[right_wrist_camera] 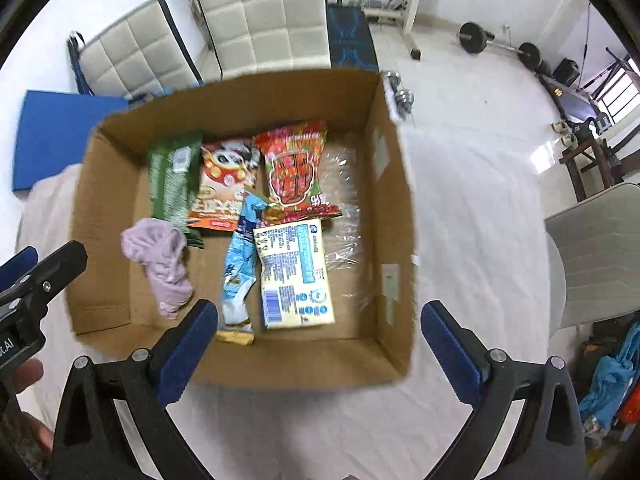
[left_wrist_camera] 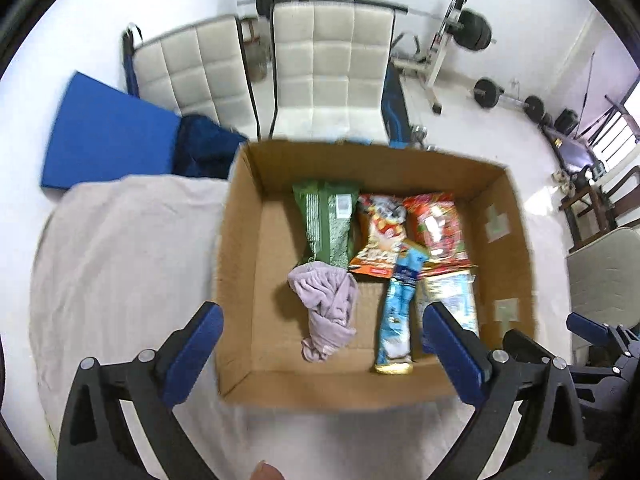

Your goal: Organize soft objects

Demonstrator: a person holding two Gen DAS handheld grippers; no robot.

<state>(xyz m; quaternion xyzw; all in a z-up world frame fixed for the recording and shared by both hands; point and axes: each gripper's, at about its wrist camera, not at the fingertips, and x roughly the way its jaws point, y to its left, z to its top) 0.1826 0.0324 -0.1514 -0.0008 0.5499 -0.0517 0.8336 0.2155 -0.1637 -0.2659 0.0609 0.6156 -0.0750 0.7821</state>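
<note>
Hovering with jaws spread wide and holding nothing, the left gripper (left_wrist_camera: 322,354) hangs above the near edge of the cardboard box (left_wrist_camera: 240,280), and the right gripper (right_wrist_camera: 320,350) does the same over the box's near wall, its blue pads well apart. The box sits on a pale cloth-covered surface (right_wrist_camera: 460,240).

Nearest inside the box, a crumpled lilac cloth (left_wrist_camera: 326,310) lies loose toward the near-left part of the floor, bunched and twisted, touching the bottom of a green packet (left_wrist_camera: 326,220). Beside it toward the middle lies a long light-blue sachet (right_wrist_camera: 238,268) with a gold end, and just right of that a cream packet (right_wrist_camera: 296,276) face down, showing blue print blocks and a barcode too small to read. Clear plastic wrap (right_wrist_camera: 344,200) spreads under it.

Farther in, three snack bags lie in a row: the green packet, an orange-and-white bag (right_wrist_camera: 224,184) with a panda picture, and a red bag (right_wrist_camera: 296,172) with unreadable characters.

Beyond the box stand two white padded chairs (left_wrist_camera: 332,64) and a blue mat (left_wrist_camera: 108,136).
</note>
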